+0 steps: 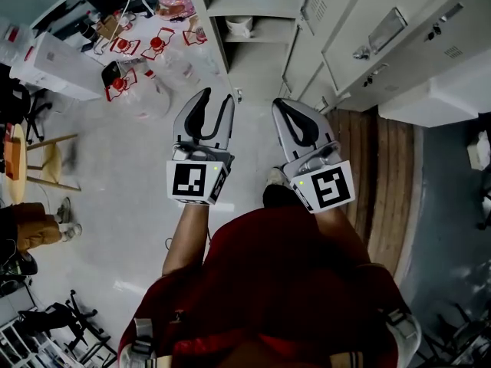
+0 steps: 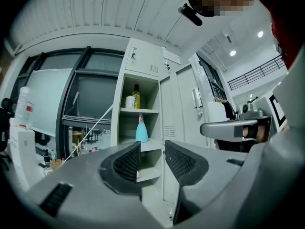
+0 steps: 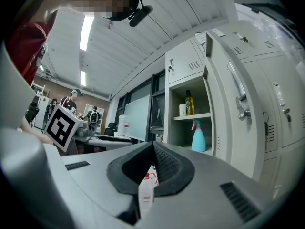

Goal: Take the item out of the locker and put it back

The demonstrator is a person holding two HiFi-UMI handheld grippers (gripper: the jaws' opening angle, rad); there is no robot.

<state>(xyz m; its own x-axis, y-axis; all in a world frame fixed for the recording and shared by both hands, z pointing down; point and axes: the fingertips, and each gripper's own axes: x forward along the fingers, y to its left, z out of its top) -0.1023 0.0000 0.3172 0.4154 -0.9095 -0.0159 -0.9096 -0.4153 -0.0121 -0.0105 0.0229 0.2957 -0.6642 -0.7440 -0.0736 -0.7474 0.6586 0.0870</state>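
Room: pale floor (image 1: 130,190), with a row of grey cabinets on the right of the head view and clear red-capped bottles (image 1: 156,44) on the left.
Locker (image 2: 119,109): stands open ahead of both grippers, its shelves in view.
Door (image 3: 238,104): swung out to the right of the opening, handle facing outward.
Spray bottle (image 2: 141,131): blue, upright on the middle shelf inside the locker, well apart from both grippers.
Upper shelf: a dark oil bottle (image 2: 136,97) with a white cup (image 2: 129,101) just beside it on its left.
Left gripper (image 2: 152,149): held level toward the locker, jaws apart, nothing between them.
Right gripper (image 3: 153,147): level beside the left one, jaw tips together, gripping nothing.
Person: red top (image 1: 284,282), bare forearms, standing in front of the locker.
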